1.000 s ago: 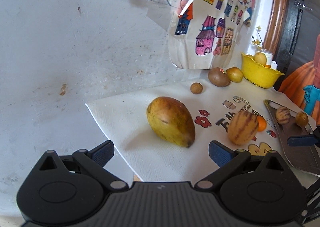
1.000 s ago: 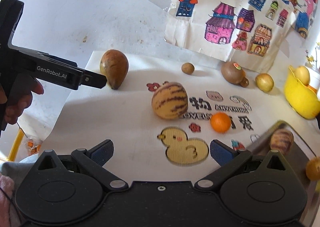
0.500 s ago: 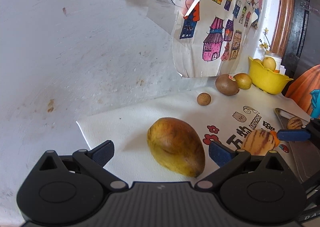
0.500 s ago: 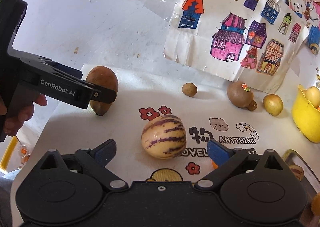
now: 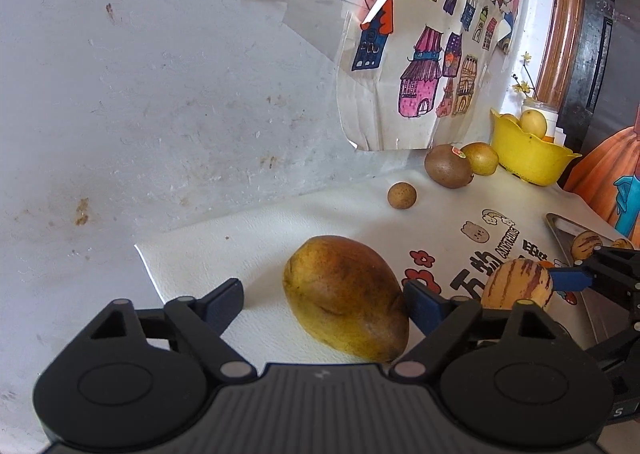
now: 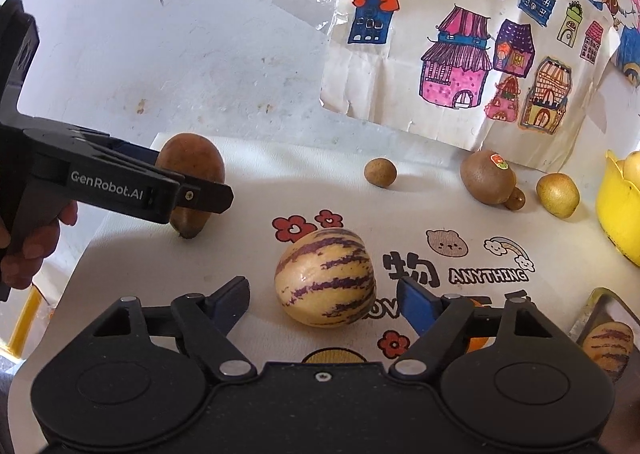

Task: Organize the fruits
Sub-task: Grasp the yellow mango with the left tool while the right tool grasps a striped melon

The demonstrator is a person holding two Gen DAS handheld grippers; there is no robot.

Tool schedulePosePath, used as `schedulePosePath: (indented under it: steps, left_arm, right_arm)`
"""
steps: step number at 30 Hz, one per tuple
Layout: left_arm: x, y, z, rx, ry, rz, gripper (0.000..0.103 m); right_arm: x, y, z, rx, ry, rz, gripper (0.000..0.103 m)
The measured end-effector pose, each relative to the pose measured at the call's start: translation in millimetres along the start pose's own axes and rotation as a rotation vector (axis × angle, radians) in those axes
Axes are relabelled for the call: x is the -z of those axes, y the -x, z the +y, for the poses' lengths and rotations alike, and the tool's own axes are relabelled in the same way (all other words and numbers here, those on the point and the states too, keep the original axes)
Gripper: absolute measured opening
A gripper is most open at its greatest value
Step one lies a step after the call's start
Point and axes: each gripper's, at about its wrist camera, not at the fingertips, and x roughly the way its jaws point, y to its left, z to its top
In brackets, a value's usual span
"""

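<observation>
A large yellow-brown mango (image 5: 347,298) lies on the white printed cloth (image 5: 248,258), between the open fingers of my left gripper (image 5: 324,300); it also shows in the right wrist view (image 6: 190,178) behind that gripper. A cream melon with purple stripes (image 6: 325,283) lies between the open fingers of my right gripper (image 6: 325,300); it shows in the left wrist view (image 5: 517,284) too. Neither fruit is gripped. Two kiwis (image 6: 488,179) (image 6: 557,195) and a small brown longan (image 6: 380,173) lie at the back.
A yellow bowl (image 5: 528,158) with yellow fruit stands at the back right. A metal tray (image 6: 596,310) at the right holds a striped melon (image 6: 607,346). A small orange (image 6: 478,342) lies behind my right finger. Drawings on paper (image 6: 460,54) lean against the white wall.
Both grippers have moved forward. The mango now lies between my left fingers and the striped melon between my right fingers. Both stay open.
</observation>
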Motion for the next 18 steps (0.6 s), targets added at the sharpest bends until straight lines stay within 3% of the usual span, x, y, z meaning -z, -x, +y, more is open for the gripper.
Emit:
schedulePosePath:
  steps: [6,8,10,18]
  left_arm:
    - [-0.4,0.8,-1.7,0.032,-0.003,-0.001,0.076]
    - [0.6,1.9,-3.5,0.051,-0.001,-0.006,0.066]
    - [1.9,2.5,-7.1,0.043,-0.013,-0.012,0.065]
    - [2.1,3.3,-6.6,0.039,0.008,-0.012,0.065]
  right_arm:
    - [-0.8,-2.2,-1.3,-0.006,-0.009,-0.006,0.075]
    - [-1.0,-2.8,-1.3,-0.007,-0.015,-0.009,0.069]
    - [-0.9,-2.8,-1.0,-0.002,-0.016,-0.014,0.059]
    - [-0.2,-1.2,-1.5,0.006,-0.023,-0.026,0.055]
